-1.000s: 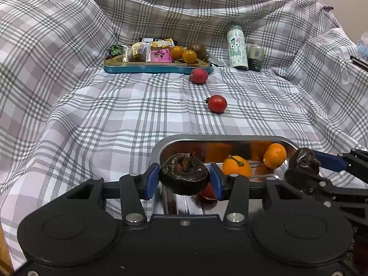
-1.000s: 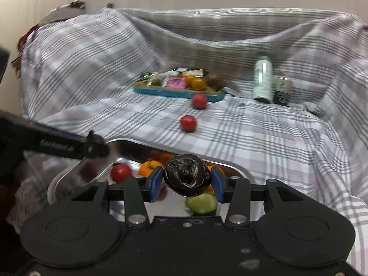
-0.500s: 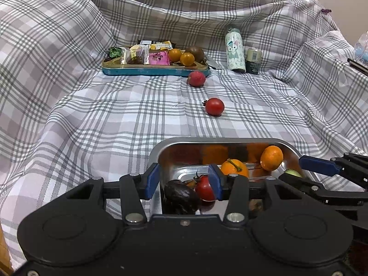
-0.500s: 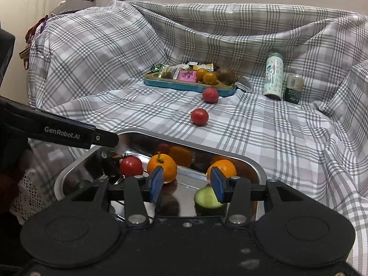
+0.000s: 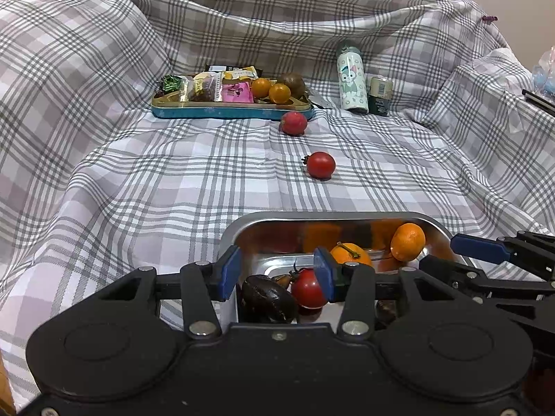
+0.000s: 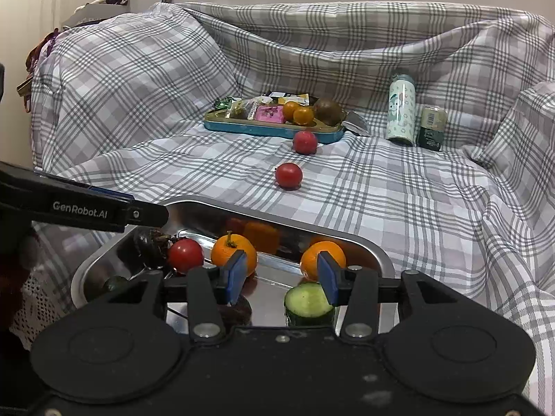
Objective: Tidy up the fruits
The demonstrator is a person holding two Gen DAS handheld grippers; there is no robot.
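Observation:
A steel tray [image 5: 242,232] [image 6: 367,246] on the checked cloth holds a dark mangosteen [image 5: 269,300], a tomato [image 5: 308,287] [image 6: 185,254], two oranges [image 5: 407,241] [image 6: 230,253] and a cucumber piece [image 6: 308,300]. Another dark mangosteen [image 6: 239,308] lies under my right gripper. My left gripper [image 5: 275,272] is open and empty over the tray's near left end. My right gripper [image 6: 281,274] is open and empty over the tray. A tomato [image 5: 321,164] [image 6: 288,175] and a red fruit [image 5: 293,123] [image 6: 305,142] lie on the cloth beyond.
A blue snack tray [image 5: 229,112] [image 6: 270,131] at the back holds wrapped snacks, two small oranges and a brown fruit. A white bottle [image 5: 352,83] [image 6: 401,114] and a dark can [image 5: 380,95] [image 6: 431,127] stand to its right. Cloth folds rise on all sides.
Both grippers opened and dropped their dark mangosteens into the steel tray, then drew back slightly.

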